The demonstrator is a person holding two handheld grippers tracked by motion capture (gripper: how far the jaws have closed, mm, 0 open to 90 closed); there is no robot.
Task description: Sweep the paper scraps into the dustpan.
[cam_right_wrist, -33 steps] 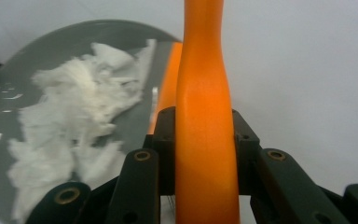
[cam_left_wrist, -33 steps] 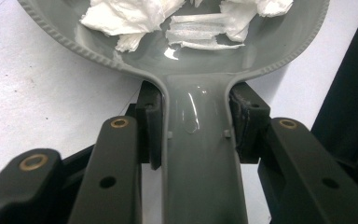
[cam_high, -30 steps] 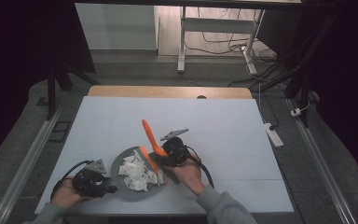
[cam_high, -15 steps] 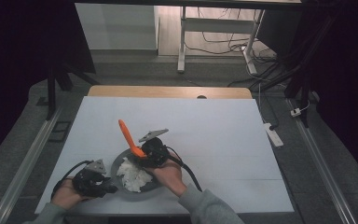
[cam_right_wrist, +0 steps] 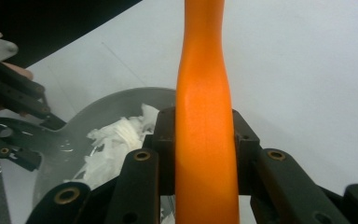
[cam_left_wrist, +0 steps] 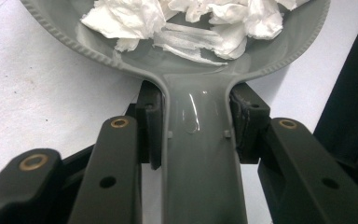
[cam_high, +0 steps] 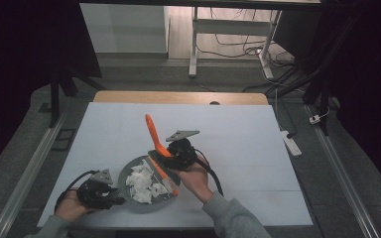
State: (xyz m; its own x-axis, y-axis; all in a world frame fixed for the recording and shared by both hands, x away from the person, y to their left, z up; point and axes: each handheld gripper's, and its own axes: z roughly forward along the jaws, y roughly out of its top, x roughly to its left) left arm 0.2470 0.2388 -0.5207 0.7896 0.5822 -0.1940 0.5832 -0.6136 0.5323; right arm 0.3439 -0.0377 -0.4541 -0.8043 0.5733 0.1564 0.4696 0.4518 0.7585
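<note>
- The tabletop [cam_high: 238, 134] under my hands is a pale, bare sheet with a wooden strip along its far edge; the floor around it is grey and the room beyond is dark.
- Past the far edge stand the white legs of another desk [cam_high: 194, 44], with cables [cam_high: 283, 74] on the floor behind it and a power strip [cam_high: 291, 142] just off the tabletop's right side.
- My left hand-held gripper [cam_left_wrist: 193, 135] is clamped on the handle of the grey pan [cam_left_wrist: 205, 79], which rests on the tabletop near its front left corner.
- Crumpled white tissue [cam_high: 143, 181] lies in the pan.
- My right hand-held gripper [cam_right_wrist: 205, 140] is clamped on the orange handle of a brush [cam_high: 153, 133], its bristle end down over the pan's right edge beside the tissue, its handle tilting up and away.
- Nothing stands between the two hand-held grippers except the pan itself.
</note>
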